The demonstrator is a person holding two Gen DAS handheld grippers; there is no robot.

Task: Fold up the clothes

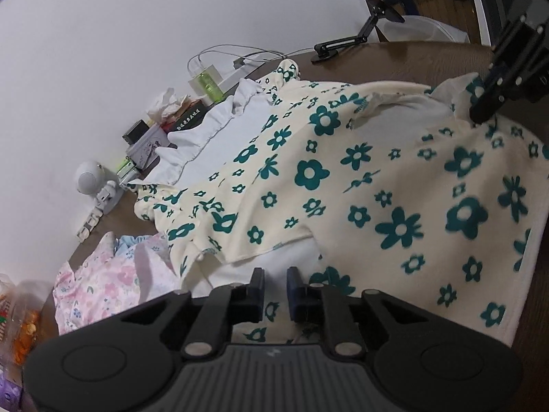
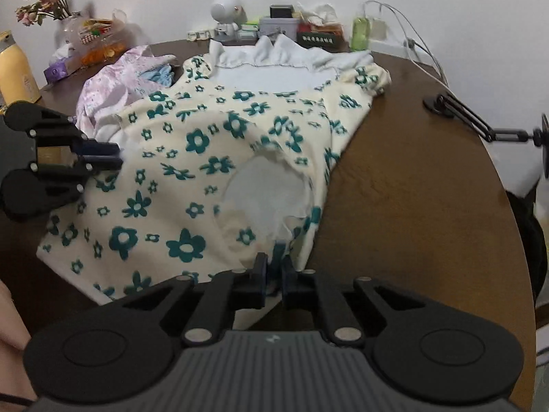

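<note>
A cream garment with green flowers (image 1: pixel 360 185) lies spread on the brown table, partly over a white garment (image 1: pixel 219 127). It also shows in the right wrist view (image 2: pixel 192 171). My left gripper (image 1: pixel 276 279) is shut on the cream garment's edge, as also shows in the right wrist view (image 2: pixel 116 154). My right gripper (image 2: pixel 274 264) is shut on the cream garment near its neck opening (image 2: pixel 267 189), and it shows in the left wrist view (image 1: pixel 480 116) at the far side.
A pink floral garment (image 1: pixel 103 285) lies beside the cream one. Boxes, a green bottle (image 2: pixel 358 31), a white toy robot (image 2: pixel 224 10), cables and snack bags line the wall. A black stand (image 2: pixel 480 127) sits on the brown table (image 2: pixel 411 189). A chair (image 1: pixel 446 0) stands behind.
</note>
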